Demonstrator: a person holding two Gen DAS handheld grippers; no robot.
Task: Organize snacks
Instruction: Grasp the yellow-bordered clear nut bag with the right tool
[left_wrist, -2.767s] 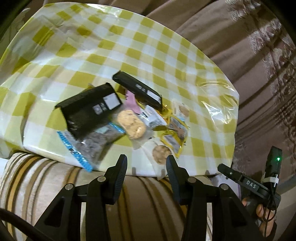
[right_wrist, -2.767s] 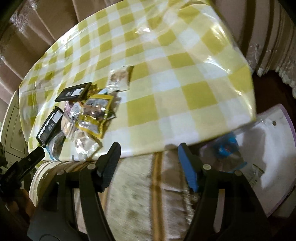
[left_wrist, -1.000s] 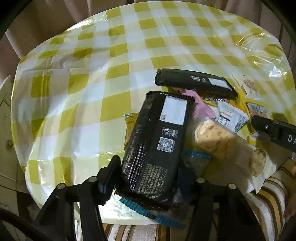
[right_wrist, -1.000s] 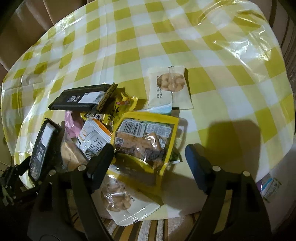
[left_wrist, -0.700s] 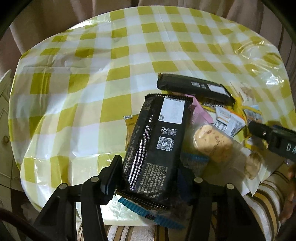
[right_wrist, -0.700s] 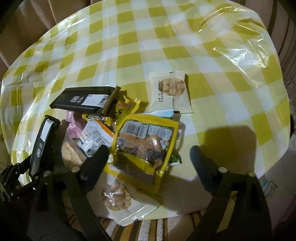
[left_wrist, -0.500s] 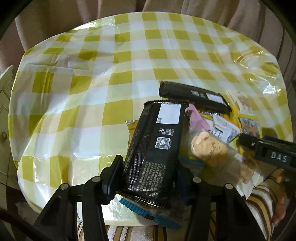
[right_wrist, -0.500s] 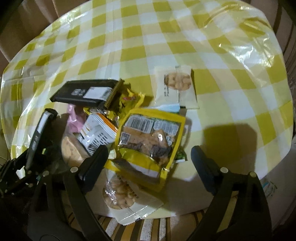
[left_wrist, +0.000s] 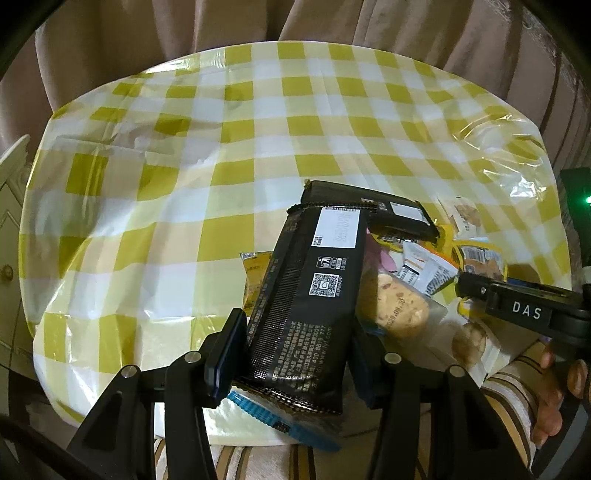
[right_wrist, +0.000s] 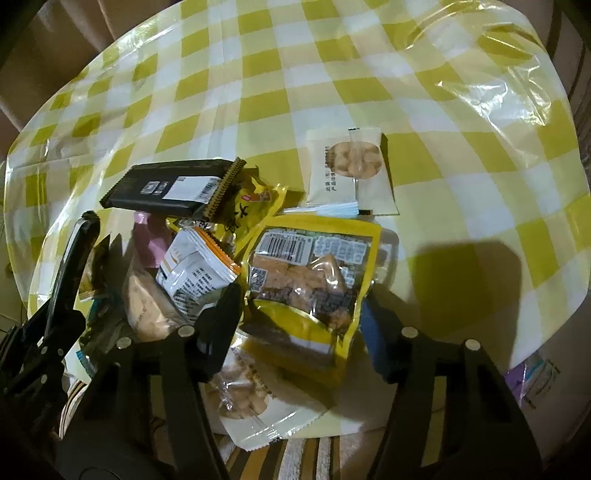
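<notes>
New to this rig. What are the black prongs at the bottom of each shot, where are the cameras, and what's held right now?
There is no robot here. A person holds a hand-held two-finger gripper in each hand, and each gripper carries a fisheye camera looking along its fingers. The black prongs are those fingers.

The left wrist view shows the left gripper closed on a long black snack pack, lifted at a tilt above the pile. The right gripper's body and the person's hand show at that picture's right edge.

The right wrist view shows the right gripper, whose jaws have just been closing, around a yellow pouch; its pads appear to touch the pouch's sides.

The round table has a yellow checked cloth. On it lie a second black pack, a white cookie packet and other small snacks in a heap.
</notes>
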